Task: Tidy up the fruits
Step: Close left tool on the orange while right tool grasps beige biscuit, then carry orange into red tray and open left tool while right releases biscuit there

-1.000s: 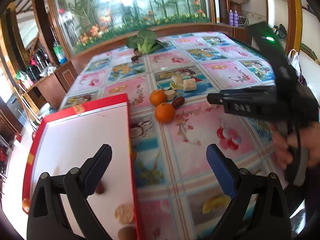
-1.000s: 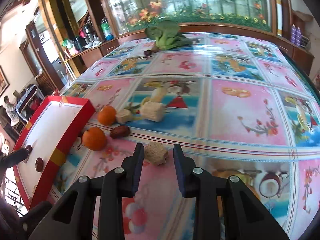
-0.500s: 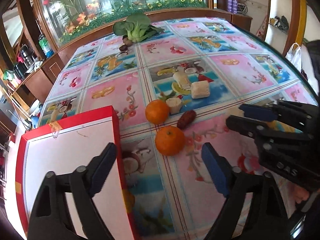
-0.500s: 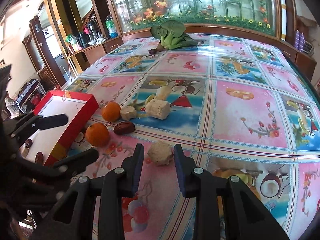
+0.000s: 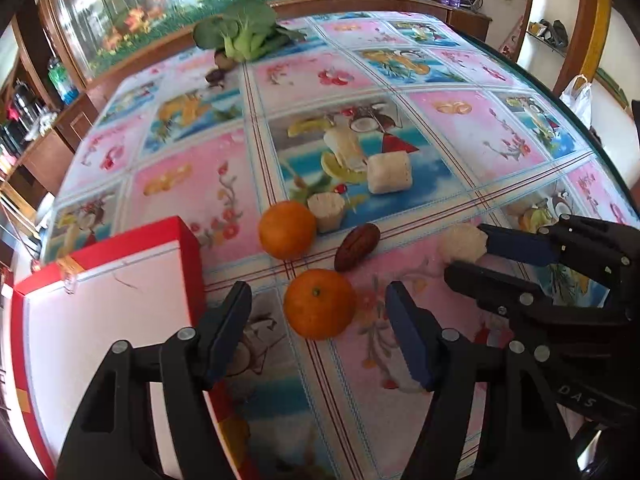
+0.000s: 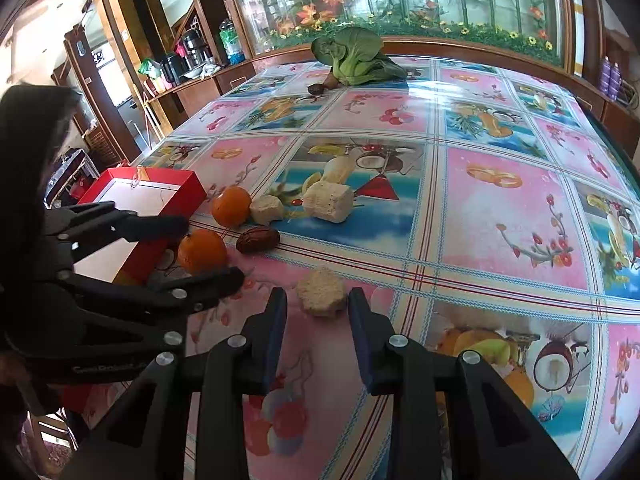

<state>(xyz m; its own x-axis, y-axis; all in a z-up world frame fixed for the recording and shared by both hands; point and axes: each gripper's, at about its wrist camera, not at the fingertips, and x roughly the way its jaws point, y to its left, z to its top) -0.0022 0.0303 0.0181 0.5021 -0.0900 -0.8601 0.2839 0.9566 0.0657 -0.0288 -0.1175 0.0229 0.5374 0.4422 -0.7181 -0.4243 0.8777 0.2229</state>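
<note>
Left wrist view: left gripper (image 5: 318,320) jaws apart around the nearer orange (image 5: 319,303), low centre; centre them before closing, clear of the red box (image 5: 188,256).

Right wrist view: right gripper (image 6: 317,312) jaws apart beside the pale chunk (image 6: 322,291), lower centre on the desk (image 6: 500,220).

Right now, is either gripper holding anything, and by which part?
Nothing is held. The left gripper is open around the near orange without touching it. The right gripper is open, its fingers either side of a beige chunk on the table.

"DAS" — raised letters on the right gripper (image 5: 466,254) body.
</note>
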